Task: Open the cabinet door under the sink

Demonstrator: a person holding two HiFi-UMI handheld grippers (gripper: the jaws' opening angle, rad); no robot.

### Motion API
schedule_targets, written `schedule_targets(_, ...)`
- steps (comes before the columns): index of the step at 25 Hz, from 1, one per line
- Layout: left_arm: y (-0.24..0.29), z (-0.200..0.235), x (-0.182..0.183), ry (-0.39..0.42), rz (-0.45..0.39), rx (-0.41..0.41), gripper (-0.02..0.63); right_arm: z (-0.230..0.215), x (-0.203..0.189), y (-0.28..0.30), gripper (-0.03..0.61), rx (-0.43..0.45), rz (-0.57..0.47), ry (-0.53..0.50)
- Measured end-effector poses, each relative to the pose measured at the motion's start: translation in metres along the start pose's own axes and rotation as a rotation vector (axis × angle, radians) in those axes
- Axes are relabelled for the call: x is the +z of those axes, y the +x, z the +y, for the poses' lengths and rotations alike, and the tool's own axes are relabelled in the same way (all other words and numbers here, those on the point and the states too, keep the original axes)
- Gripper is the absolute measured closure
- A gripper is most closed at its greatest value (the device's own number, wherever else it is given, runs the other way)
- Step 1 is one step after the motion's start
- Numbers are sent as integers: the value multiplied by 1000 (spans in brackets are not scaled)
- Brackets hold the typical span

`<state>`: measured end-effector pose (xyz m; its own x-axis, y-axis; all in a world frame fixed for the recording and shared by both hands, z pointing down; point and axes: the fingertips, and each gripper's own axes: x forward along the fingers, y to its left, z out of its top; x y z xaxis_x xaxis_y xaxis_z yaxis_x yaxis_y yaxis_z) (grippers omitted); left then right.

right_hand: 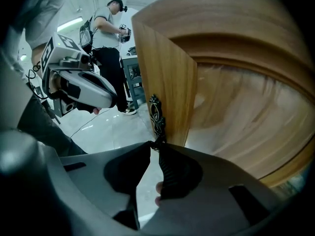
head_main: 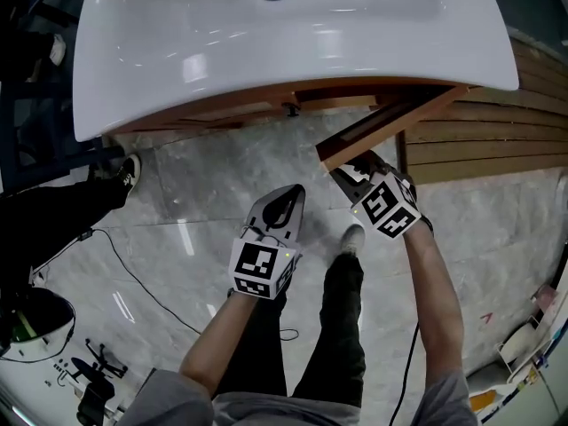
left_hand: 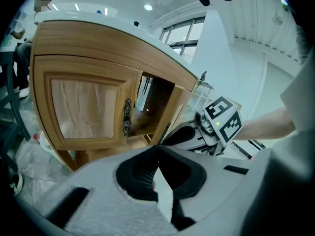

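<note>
- A person stands over the white sink [head_main: 177, 51] with a hand-held gripper in each hand. The task's cabinet door [head_main: 383, 128], the right-hand leaf, stands ajar at about one o'clock from the person's feet, its free edge angled out over the marble floor [head_main: 204, 185].
- The right gripper [right_hand: 156, 144] has its jaw tips pinched on the lower end of the door's ornate metal handle [right_hand: 156, 113], which runs down beside the free edge.
- The left gripper [left_hand: 157, 148] hangs at about eight o'clock of its partner, jaws pressed together on nothing, apart from the cabinet.
- The left-hand door [left_hand: 83, 107] lies flush and closed at about eleven o'clock, its own handle [left_hand: 127, 117] untouched. A dark gap of cabinet interior [left_hand: 150, 102] shows beside it.
- By the look of it, the opening pull is under way and perhaps halfway: the door is off its frame but not yet wide.
- The next move seems to call for a firm pinch while the handle is drawn along the door's arc, out and round toward three o'clock. So slight a tip-grip on a slim handle could slip off.
</note>
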<state>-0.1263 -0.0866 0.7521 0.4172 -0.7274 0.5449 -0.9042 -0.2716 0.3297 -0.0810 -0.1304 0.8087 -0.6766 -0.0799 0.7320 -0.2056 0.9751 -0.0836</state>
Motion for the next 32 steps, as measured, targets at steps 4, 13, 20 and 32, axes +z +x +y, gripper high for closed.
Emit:
schedule_targets(4,-4,-14,-14,-16,-5,20,606,13,-13,-12,520,31,20,-48)
schedule_targets(13,-4,-52,-33,-51,-31,56,606,34,-50,-40,518,140,135,-217)
schedule_targets(20,1,-78,-42,-72,-41,69,606,44,-83,-67,512,184,195,-281)
schedule_targets(32,25,-127,-41,-39,-28,14,606,39,-133,-107,497,196,260,-240)
